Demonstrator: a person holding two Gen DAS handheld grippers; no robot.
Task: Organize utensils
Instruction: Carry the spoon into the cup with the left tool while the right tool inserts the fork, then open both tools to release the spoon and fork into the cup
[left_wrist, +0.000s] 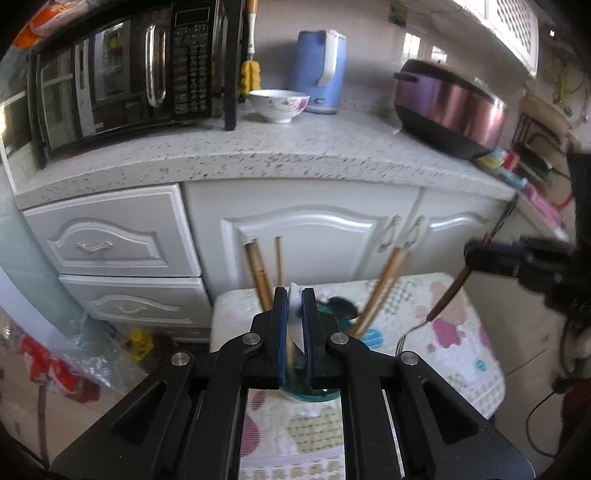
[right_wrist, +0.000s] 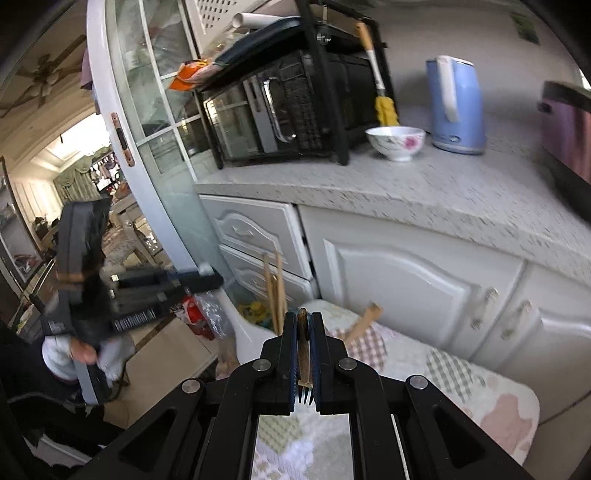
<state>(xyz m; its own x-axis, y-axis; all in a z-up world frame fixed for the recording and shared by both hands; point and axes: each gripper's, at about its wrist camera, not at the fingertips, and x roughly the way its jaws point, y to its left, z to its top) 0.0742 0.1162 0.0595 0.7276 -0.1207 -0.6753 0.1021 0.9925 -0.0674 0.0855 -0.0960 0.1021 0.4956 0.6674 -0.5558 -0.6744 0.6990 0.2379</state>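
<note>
At the bottom centre of the left wrist view, the left gripper (left_wrist: 294, 314) was clamped on a white spoon (left_wrist: 295, 321), above a teal holder (left_wrist: 325, 393) with wooden chopsticks (left_wrist: 380, 291) leaning out of it, on a patterned cloth (left_wrist: 443, 332). At the right edge, the right gripper (left_wrist: 476, 254) pinched a brown-handled fork (left_wrist: 448, 295), tines hanging down. In the right wrist view, the fork (right_wrist: 303, 350) sat between closed jaws. A microwave (left_wrist: 122, 77) stood on the counter (left_wrist: 295, 147), upper left.
</note>
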